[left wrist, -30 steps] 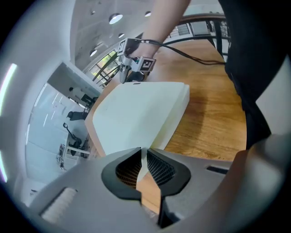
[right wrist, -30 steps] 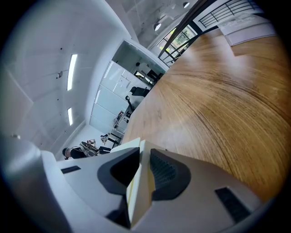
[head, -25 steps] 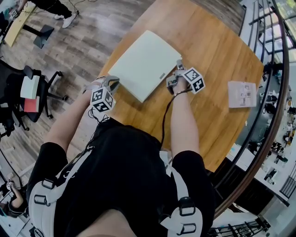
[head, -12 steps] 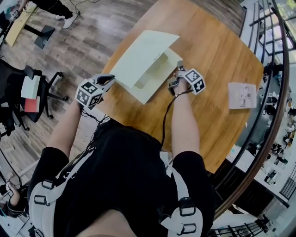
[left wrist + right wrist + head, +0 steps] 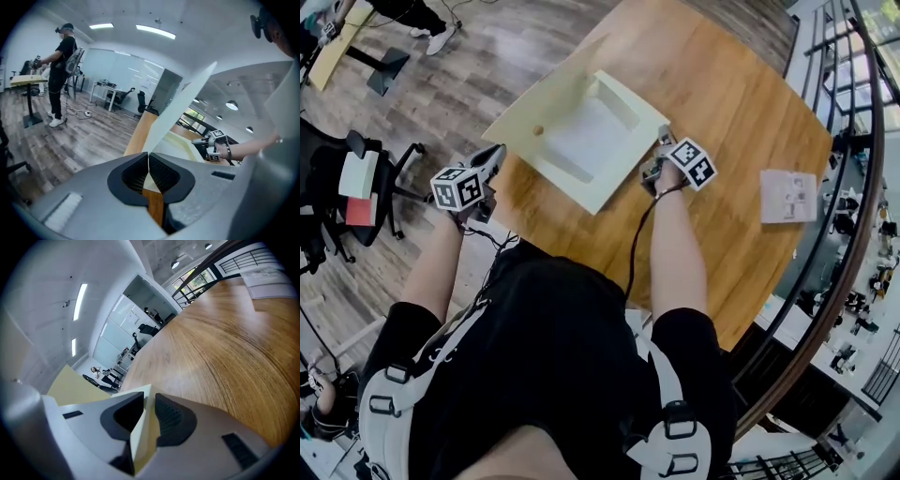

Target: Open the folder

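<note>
The pale cream folder [image 5: 630, 142] lies on the round wooden table [image 5: 731, 112], and its cover [image 5: 534, 108] is lifted and swung out to the left. Inside it, white sheets [image 5: 581, 136] show. My left gripper [image 5: 495, 153] is off the table's left edge, its jaws closing tight on the thin cover's edge [image 5: 183, 105]; the pads [image 5: 161, 173] press on it. My right gripper [image 5: 661, 142] is shut on the folder's base at its right corner, and that thick cream edge [image 5: 140, 437] sits between the pads.
A white booklet [image 5: 788, 195] lies at the table's right side. A black railing [image 5: 853, 187] curves behind the table on the right. An office chair [image 5: 347, 178] stands on the wood floor at the left. A person [image 5: 61, 70] stands far off in the room.
The folder's cover went from flat shut to raised and swung wide to the left. My left gripper moved left and up with it while rolling. The right gripper stayed put.
</note>
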`<action>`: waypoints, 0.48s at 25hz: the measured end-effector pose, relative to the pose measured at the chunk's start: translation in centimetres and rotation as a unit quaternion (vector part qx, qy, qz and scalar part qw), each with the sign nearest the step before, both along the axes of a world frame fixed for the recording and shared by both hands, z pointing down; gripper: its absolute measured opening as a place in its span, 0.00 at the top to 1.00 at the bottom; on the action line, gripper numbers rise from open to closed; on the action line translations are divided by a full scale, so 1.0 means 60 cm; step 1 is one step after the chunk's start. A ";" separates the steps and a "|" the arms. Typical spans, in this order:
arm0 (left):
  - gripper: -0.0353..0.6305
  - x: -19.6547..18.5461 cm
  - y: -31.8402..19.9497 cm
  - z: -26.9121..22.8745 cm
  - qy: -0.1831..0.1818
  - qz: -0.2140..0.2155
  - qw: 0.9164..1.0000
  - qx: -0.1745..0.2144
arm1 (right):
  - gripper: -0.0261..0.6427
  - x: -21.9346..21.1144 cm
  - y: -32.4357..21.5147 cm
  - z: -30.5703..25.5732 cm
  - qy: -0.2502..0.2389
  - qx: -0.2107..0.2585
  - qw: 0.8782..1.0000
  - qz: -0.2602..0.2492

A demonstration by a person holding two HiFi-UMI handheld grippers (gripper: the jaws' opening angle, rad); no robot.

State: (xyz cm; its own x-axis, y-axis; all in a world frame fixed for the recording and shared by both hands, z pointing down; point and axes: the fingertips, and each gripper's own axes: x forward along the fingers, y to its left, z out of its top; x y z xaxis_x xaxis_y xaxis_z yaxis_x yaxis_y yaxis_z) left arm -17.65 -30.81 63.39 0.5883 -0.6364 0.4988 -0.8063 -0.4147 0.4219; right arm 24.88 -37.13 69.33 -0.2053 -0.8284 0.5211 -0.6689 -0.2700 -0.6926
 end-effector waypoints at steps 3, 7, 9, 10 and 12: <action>0.94 -0.035 -0.023 0.027 -0.012 -0.051 0.999 -0.012 | 0.85 -0.001 -0.001 -0.001 0.015 -0.004 1.000 -0.008; 0.95 -0.061 -0.046 0.057 0.006 -0.100 0.994 -0.035 | 0.85 0.002 -0.001 -0.001 0.024 -0.007 1.000 -0.011; 0.95 -0.073 -0.058 0.073 0.026 -0.127 0.990 -0.051 | 0.85 0.003 -0.001 -0.001 0.025 -0.010 1.000 -0.008; 0.95 -0.080 -0.062 0.079 0.030 -0.139 0.988 -0.059 | 0.85 0.004 -0.002 0.000 0.027 -0.012 1.000 -0.007; 0.95 -0.091 -0.071 0.092 0.030 -0.154 0.985 -0.070 | 0.85 0.004 -0.002 0.002 0.033 -0.017 0.999 -0.008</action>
